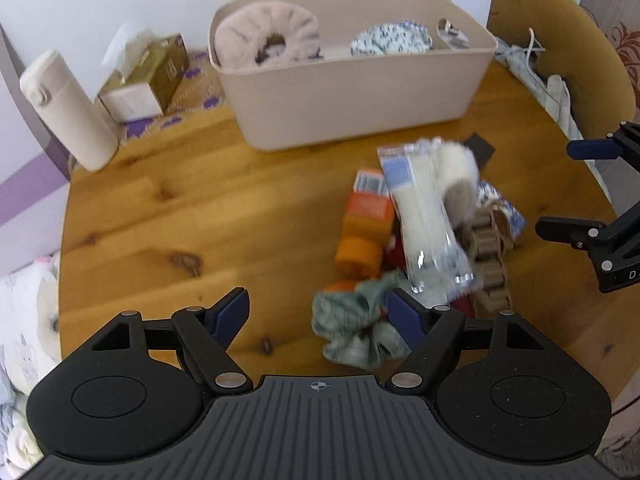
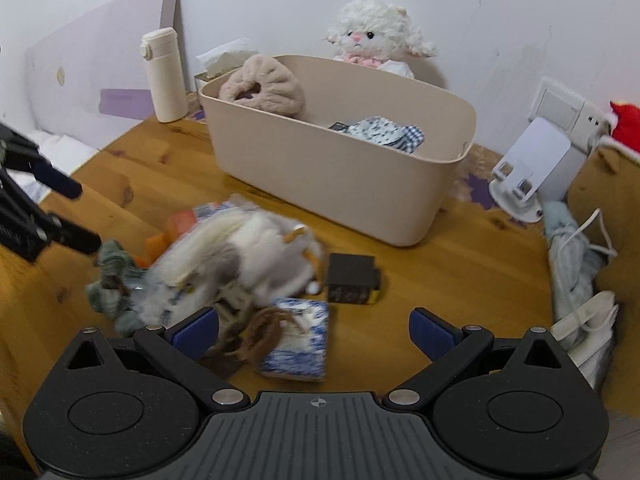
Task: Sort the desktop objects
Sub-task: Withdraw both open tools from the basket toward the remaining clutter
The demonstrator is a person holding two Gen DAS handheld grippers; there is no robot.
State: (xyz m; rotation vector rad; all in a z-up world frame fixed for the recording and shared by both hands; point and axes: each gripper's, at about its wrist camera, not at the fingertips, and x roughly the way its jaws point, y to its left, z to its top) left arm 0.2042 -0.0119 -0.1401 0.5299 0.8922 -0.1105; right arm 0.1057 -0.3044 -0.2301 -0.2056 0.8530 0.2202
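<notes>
Desk [image 1: 168, 216]: round, wooden, mostly bare on its left half. Beige bin [image 1: 360, 96] stands at the back, already holding a pink furry ring [image 1: 268, 36] and patterned cloth. Loose pile [image 1: 424, 232] lies in front of the bin, right of centre: white packet, orange box, braided strap, grey-green scrunchie [image 1: 356, 328] nearest. Left gripper [image 1: 320, 316]: fingers apart, empty, right finger just beside the scrunchie. Right gripper [image 2: 314, 334]: fingers apart, empty, over a blue-white packet [image 2: 300, 344]. Judgement: take one item per grasp; for the scrunchie, shift right to straddle it, close low on the fabric, lift clear before crossing the bin rim
</notes>
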